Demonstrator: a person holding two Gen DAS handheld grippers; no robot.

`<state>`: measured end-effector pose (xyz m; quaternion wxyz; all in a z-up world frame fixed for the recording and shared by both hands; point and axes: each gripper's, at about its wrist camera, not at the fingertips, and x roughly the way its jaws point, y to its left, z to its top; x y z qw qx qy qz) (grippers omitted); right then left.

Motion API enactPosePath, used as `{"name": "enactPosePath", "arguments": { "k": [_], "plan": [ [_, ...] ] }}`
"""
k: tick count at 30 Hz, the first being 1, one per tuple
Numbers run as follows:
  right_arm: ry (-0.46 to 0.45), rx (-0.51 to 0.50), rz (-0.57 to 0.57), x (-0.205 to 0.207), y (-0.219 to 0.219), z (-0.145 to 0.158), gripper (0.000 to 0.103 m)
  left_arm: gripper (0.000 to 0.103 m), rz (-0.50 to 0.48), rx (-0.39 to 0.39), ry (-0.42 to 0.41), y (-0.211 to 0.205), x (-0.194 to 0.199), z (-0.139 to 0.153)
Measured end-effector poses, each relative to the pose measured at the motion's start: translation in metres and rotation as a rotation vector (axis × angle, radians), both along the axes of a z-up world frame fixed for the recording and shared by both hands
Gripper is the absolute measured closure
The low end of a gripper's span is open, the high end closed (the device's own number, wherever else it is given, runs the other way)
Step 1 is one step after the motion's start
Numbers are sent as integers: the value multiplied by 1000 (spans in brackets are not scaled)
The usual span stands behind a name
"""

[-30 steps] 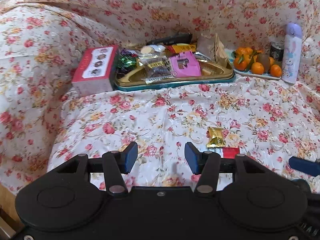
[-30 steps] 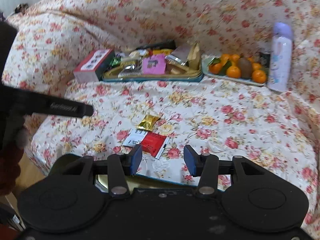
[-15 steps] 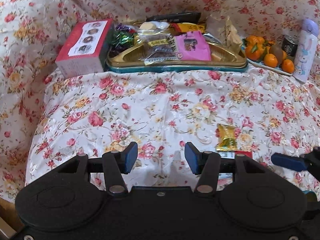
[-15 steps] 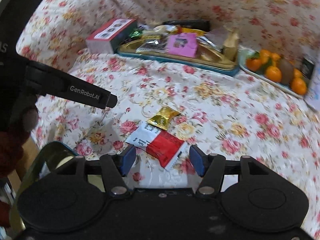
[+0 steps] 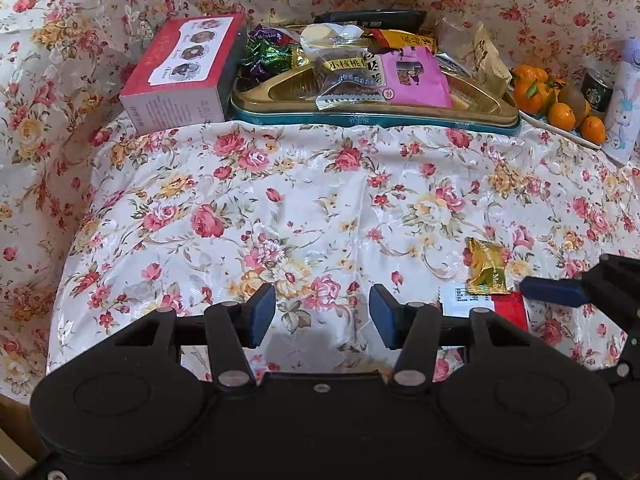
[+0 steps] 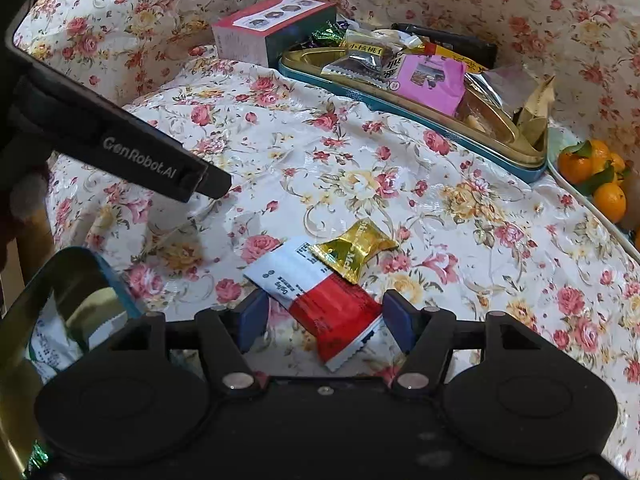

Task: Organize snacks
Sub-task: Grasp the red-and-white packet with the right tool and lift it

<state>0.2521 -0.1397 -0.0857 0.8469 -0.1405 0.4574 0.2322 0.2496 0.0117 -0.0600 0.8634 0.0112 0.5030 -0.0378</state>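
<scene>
The right gripper (image 6: 325, 316) points down at a floral cloth (image 6: 280, 152), its jaws apart and just been opening. A red-and-white packet (image 6: 320, 300) lies between them, untouched by the pads. A gold packet (image 6: 354, 250) rests on the packet's far end. The left gripper (image 6: 212, 184) reaches in from the left above the cloth. Farther back stand a gold tray (image 6: 440, 124) heaped with snacks, a red box (image 6: 260, 28) beside it, and oranges (image 6: 596, 172) at right.
</scene>
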Motion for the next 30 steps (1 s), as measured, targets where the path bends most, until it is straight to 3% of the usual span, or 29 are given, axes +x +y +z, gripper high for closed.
{"name": "enactPosePath", "arguments": {
  "k": [10,20,21,23,24,25,30],
  "plan": [
    [-13,31,64,2,0,4,35,45,-1,11,-5,-2,2,2],
    [45,69,106,20,0,-3,27,45,-12,29,-18,-5,4,6],
    [45,72,106,20,-1,-2,29,45,-13,31,-18,-6,4,7],
    [35,67,105,17,-3,-1,43,45,-13,34,-18,-7,5,7],
    [24,55,106,15,-3,0,56,45,-13,34,-18,-8,5,7],
    [20,50,109,12,-5,2,62,45,-15,35,-18,-9,6,7],
    [16,54,47,1,-22,5,65,45,-43,37,-25,-20,7,8]
  ]
}}
